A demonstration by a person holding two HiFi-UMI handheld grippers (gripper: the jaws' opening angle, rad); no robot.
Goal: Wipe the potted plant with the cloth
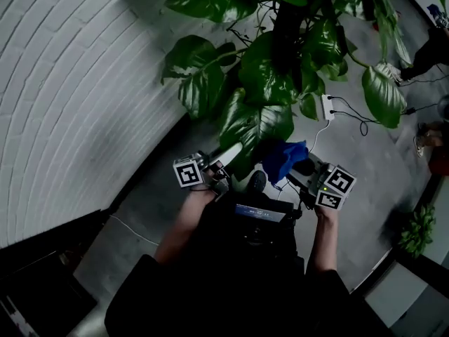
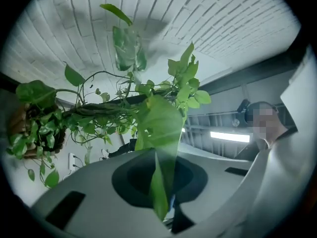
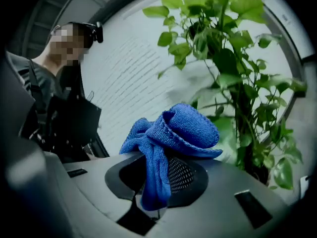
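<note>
The potted plant (image 1: 273, 69) spreads big green leaves over the top of the head view, with its dark stem in the middle. My left gripper (image 1: 230, 152) reaches up under the low leaves. In the left gripper view its jaws (image 2: 167, 205) pinch one long green leaf (image 2: 161, 133), which runs down into the narrow slit between them. My right gripper (image 1: 295, 166) is just to the right, shut on a bunched blue cloth (image 1: 284, 158). In the right gripper view the cloth (image 3: 183, 128) bulges above the jaws (image 3: 153, 202), and the plant (image 3: 237, 73) stands close behind on the right.
A white brick wall (image 1: 70, 83) curves along the left. A white power strip (image 1: 327, 107) with black cables lies on the grey floor behind the plant. A small plant (image 1: 419, 230) stands at the right edge, a dark cabinet (image 1: 42, 286) at lower left.
</note>
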